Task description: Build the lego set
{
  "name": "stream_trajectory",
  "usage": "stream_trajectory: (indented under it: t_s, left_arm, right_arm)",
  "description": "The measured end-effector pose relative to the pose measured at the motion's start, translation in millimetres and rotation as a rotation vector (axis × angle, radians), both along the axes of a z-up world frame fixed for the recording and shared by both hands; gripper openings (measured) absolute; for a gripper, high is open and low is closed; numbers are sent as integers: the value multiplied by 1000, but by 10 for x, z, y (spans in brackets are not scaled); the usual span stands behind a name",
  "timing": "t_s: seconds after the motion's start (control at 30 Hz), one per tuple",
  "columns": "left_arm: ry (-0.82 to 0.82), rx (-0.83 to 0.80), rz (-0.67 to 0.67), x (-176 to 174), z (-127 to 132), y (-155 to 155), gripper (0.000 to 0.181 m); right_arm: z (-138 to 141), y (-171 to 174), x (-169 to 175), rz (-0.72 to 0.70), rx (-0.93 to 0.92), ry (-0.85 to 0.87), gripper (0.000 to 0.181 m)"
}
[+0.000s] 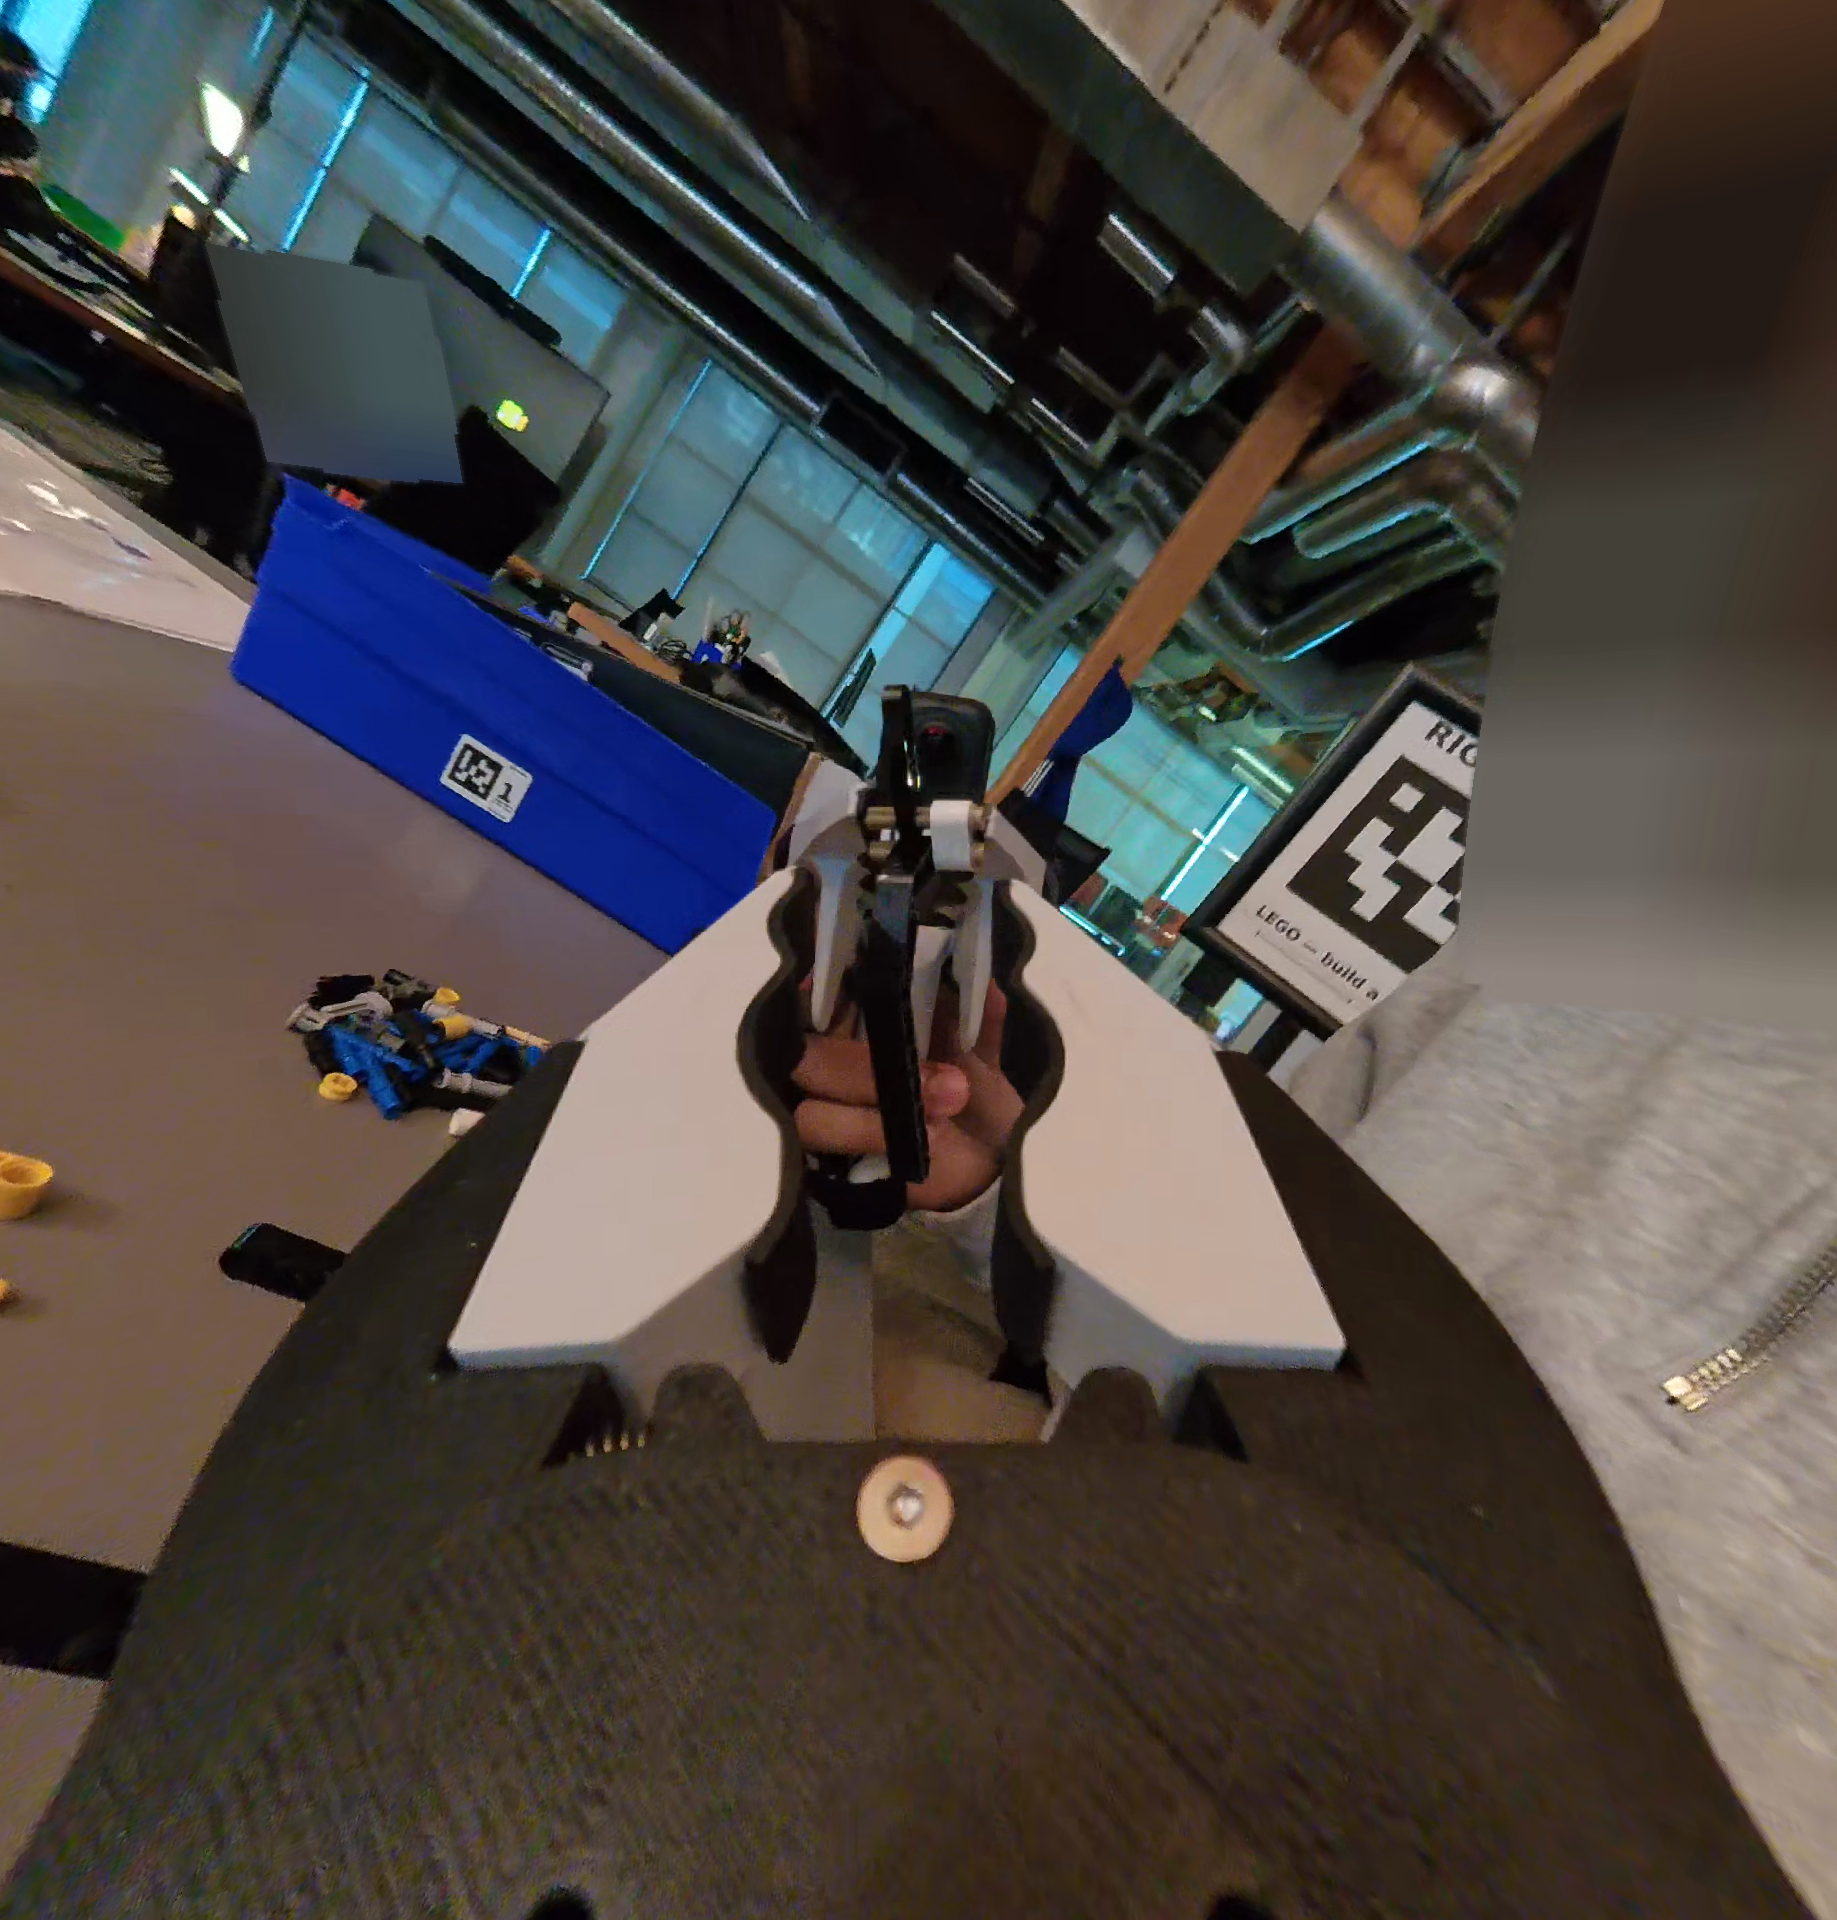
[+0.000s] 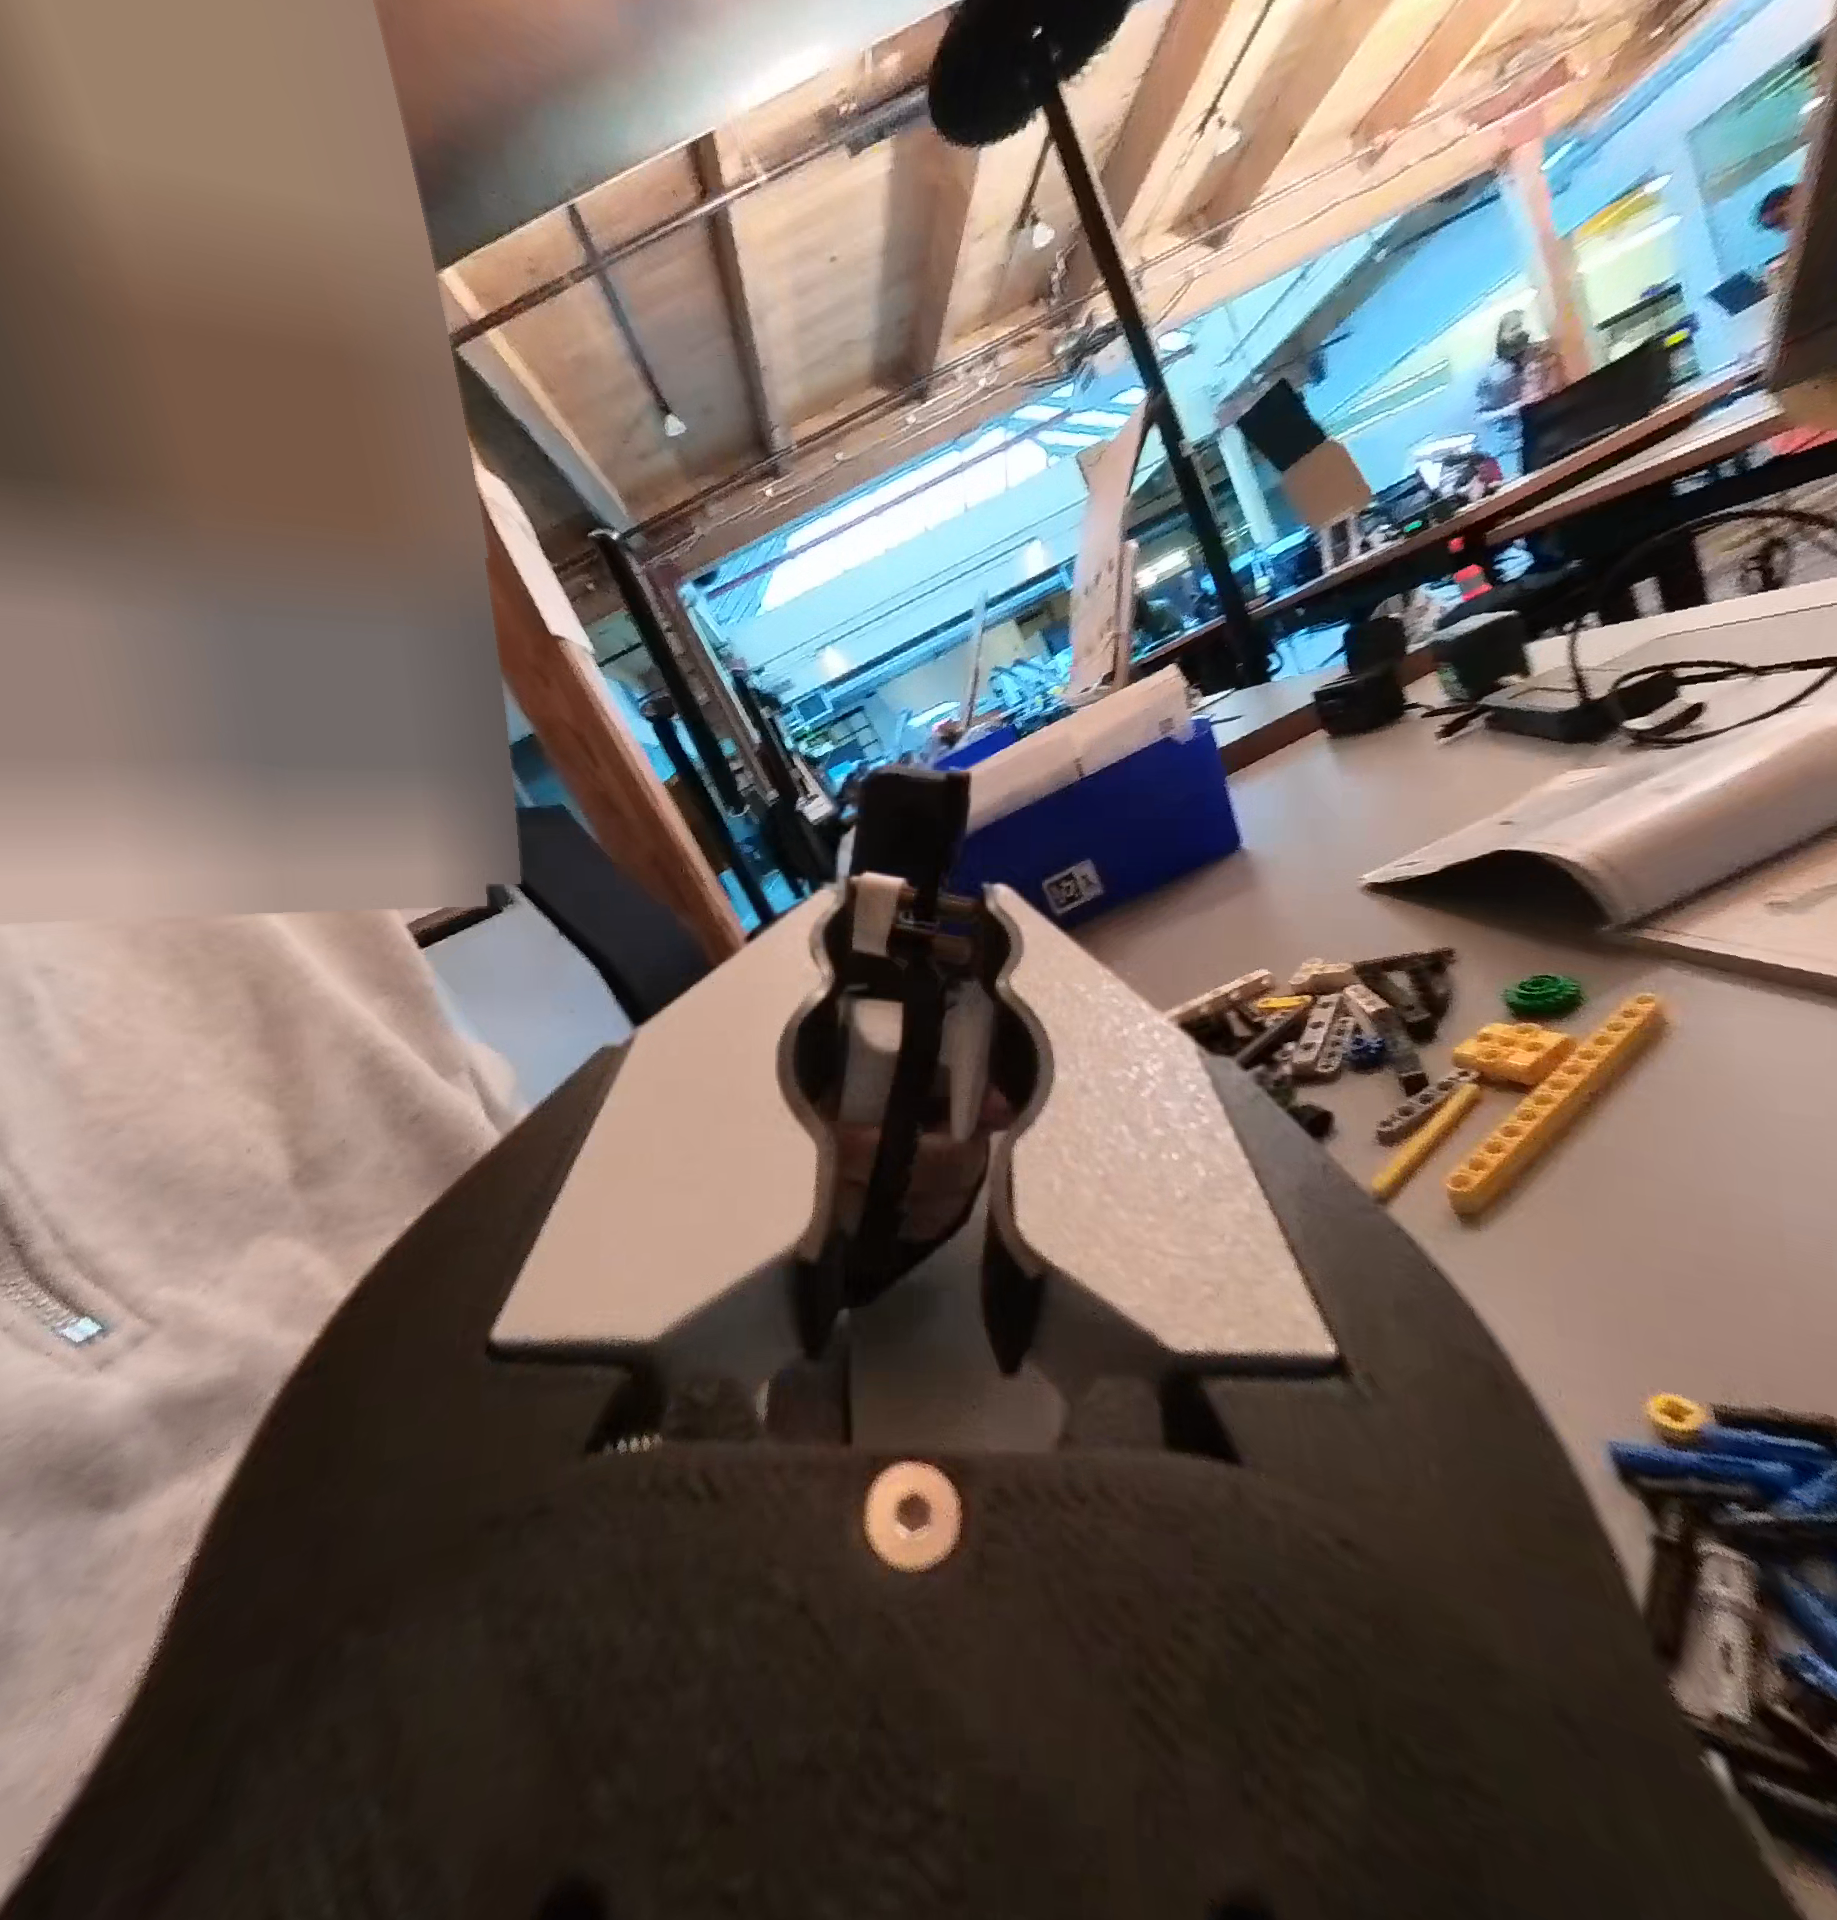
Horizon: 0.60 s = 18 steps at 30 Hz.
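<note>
Both grippers are raised above the table and point at each other, tips meeting. A small black Lego beam assembly (image 1: 898,1039) with pins and a white connector (image 1: 953,831) stands between the fingers of my left gripper (image 1: 903,883), which looks shut on it. The white fingers (image 1: 831,935) of my right gripper show just behind it, with a hand. In the right wrist view, my right gripper (image 2: 914,914) is closed around the same black beam (image 2: 888,1122) and white connector (image 2: 872,925). Exactly where each pad touches is hidden.
A blue bin (image 1: 498,707) stands at the back of the grey table (image 1: 166,883). Loose blue, black and yellow pieces (image 1: 415,1039) lie below. A long yellow beam (image 2: 1558,1101), a green round piece (image 2: 1542,994) and a booklet (image 2: 1672,810) lie to the right. A person's grey sweater (image 1: 1620,1195) is close.
</note>
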<state>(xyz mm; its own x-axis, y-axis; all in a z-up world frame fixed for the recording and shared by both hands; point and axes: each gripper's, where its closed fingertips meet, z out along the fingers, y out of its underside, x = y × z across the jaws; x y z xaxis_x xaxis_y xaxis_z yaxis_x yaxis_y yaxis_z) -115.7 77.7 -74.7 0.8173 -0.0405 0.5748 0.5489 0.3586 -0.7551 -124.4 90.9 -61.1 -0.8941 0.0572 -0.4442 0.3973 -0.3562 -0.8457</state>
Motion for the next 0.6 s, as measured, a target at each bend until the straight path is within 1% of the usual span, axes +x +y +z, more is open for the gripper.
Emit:
stream_trajectory:
  t_s: [0.13,0.23,0.33,0.43,0.6]
  left_arm:
    - [34,-4,-2,42,12,12,27]
    - [31,35,-48,98,56,-2,21]
    - [42,43,-54,118,72,-6,15]
    - [52,48,-50,129,83,-8,14]
    - [31,68,-76,142,91,-6,17]
  right_arm:
    - [-50,-115,106,59,39,30,21]
    - [-38,-150,137,70,29,35,21]
    - [-40,-152,132,72,23,32,21]
    - [-54,-160,129,84,18,21,21]
    - [-39,-169,159,119,-8,9,21]
